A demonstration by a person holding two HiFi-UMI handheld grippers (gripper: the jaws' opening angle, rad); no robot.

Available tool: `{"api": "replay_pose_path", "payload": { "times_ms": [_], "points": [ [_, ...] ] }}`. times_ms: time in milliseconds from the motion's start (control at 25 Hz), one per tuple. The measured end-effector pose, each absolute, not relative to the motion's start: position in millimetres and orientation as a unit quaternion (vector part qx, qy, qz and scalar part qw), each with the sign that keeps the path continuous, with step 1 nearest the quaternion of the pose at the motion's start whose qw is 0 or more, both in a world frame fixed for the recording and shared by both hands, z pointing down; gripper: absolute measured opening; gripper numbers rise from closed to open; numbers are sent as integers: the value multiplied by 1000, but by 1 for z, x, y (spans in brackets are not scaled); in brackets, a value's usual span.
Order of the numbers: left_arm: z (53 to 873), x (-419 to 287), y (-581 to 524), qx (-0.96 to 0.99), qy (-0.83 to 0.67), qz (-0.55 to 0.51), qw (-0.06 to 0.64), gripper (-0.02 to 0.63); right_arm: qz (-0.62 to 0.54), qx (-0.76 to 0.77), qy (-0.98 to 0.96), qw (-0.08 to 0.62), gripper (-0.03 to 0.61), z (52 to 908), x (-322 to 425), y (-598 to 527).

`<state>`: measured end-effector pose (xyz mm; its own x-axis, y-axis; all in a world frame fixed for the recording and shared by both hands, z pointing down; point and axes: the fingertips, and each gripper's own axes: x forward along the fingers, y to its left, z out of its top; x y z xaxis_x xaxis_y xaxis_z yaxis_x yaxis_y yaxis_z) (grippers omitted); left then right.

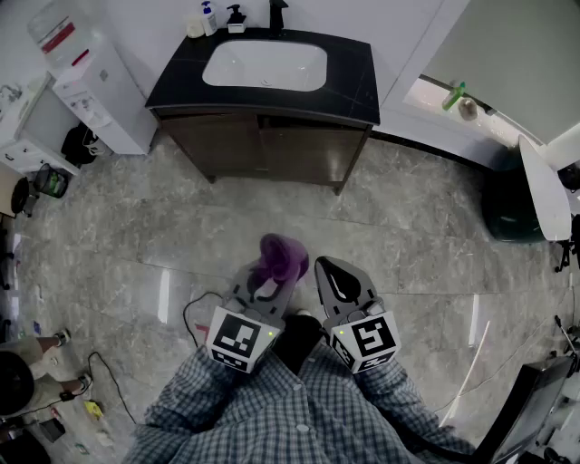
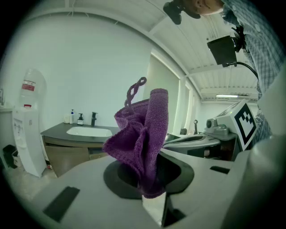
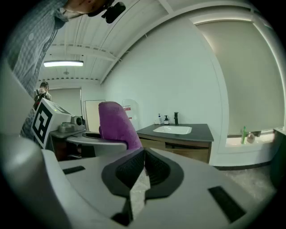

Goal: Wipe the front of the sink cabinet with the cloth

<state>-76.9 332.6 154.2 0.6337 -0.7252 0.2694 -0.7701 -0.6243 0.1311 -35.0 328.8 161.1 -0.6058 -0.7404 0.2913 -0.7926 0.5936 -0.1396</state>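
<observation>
A bunched purple cloth (image 1: 279, 258) stands up from my left gripper (image 1: 268, 283), which is shut on it; in the left gripper view the cloth (image 2: 142, 134) fills the middle of the frame. My right gripper (image 1: 337, 283) is beside it, shut with nothing between its jaws (image 3: 142, 172). Both are held close to the person's body, well back from the sink cabinet (image 1: 263, 145). The cabinet has a dark wooden front, a black top and a white basin (image 1: 265, 65). The same cabinet (image 2: 67, 154) shows far off at the left in the left gripper view, and the cabinet (image 3: 181, 145) at mid-right in the right gripper view.
Grey marble floor (image 1: 272, 227) lies between me and the cabinet. A white water dispenser (image 1: 91, 82) stands left of the cabinet. Soap bottles (image 1: 208, 18) and a black tap (image 1: 276, 14) sit on the counter. A dark bin (image 1: 512, 204) is at the right, a cable (image 1: 195, 317) on the floor.
</observation>
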Motion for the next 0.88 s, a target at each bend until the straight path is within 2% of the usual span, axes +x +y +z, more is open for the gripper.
{"api": "replay_pose_path", "payload": {
  "times_ms": [880],
  "points": [
    [154, -71, 333, 893, -422, 99, 121, 72, 131, 429, -889, 98, 18, 159, -28, 327]
  ]
}}
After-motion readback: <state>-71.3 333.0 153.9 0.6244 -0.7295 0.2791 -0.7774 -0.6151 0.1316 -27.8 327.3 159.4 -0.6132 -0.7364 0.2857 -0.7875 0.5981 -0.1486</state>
